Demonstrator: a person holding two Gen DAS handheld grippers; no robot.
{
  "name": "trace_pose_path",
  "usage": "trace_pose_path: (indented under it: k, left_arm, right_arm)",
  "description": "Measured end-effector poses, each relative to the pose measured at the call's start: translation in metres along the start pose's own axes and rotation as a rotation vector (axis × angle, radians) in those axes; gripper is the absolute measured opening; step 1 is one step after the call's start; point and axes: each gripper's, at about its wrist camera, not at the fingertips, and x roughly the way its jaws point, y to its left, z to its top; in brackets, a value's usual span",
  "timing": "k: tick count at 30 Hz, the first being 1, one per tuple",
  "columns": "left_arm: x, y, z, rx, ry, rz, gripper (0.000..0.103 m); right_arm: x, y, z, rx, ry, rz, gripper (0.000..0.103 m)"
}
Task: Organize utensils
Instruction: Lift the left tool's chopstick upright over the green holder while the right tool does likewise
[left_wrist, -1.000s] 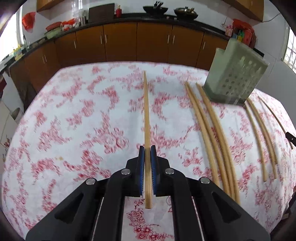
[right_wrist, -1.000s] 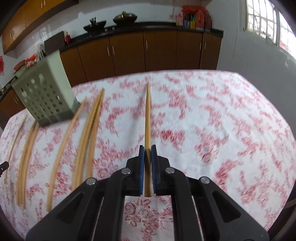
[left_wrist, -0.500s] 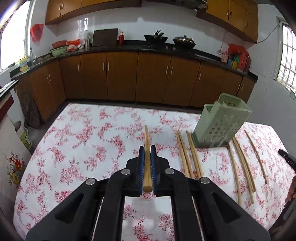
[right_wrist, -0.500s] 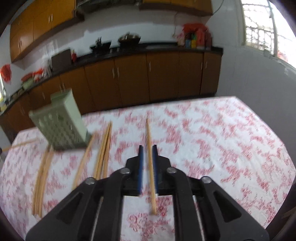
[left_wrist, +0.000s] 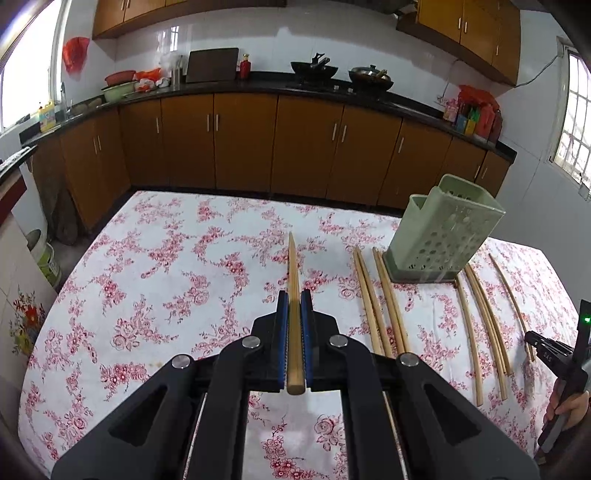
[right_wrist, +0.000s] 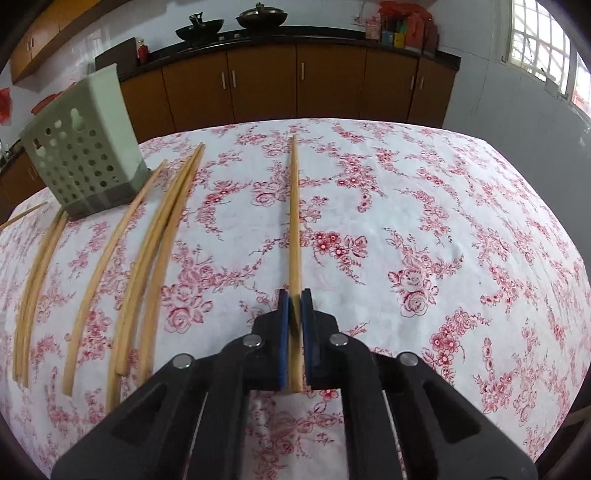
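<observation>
Two grippers, each pinching one chopstick: left gripper (left_wrist: 294, 306) lifted, right gripper (right_wrist: 294, 306) just re-closed low over desk (right_wrist: 424, 206).

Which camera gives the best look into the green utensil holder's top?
The left wrist view: the green utensil holder shows its open top and divided compartments. The right wrist view shows only its perforated side, with the opening hidden.

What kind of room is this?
A home kitchen, most likely: woks on a dark countertop, wooden cabinets below it, and chopsticks beside a utensil holder.
</observation>
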Motion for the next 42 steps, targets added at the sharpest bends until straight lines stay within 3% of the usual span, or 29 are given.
trace_pose_path:
  k: [15,20,31,36,42]
  left_arm:
    - [-0.030,-0.009,0.022,0.008,-0.105,-0.022,0.007]
    - [-0.042,-0.013,0.031,0.010,-0.144,-0.034,0.007]
    - [-0.051,-0.020,0.049,0.019,-0.197,-0.026,0.007]
    - [-0.071,-0.027,0.076,0.020,-0.262,-0.043,0.007]
    - [-0.100,-0.043,0.117,0.003,-0.350,-0.136,0.007]
  right_arm:
    - [-0.105,-0.014,0.058,0.059,-0.326,0.068,0.008]
    - [-0.122,-0.013,0.071,0.070,-0.389,0.087,0.008]
    - [-0.135,-0.006,0.090,0.045,-0.439,0.091,0.008]
    - [-0.169,0.001,0.121,0.025,-0.531,0.137,0.008]
    - [-0.220,0.015,0.161,0.037,-0.631,0.287,0.008]
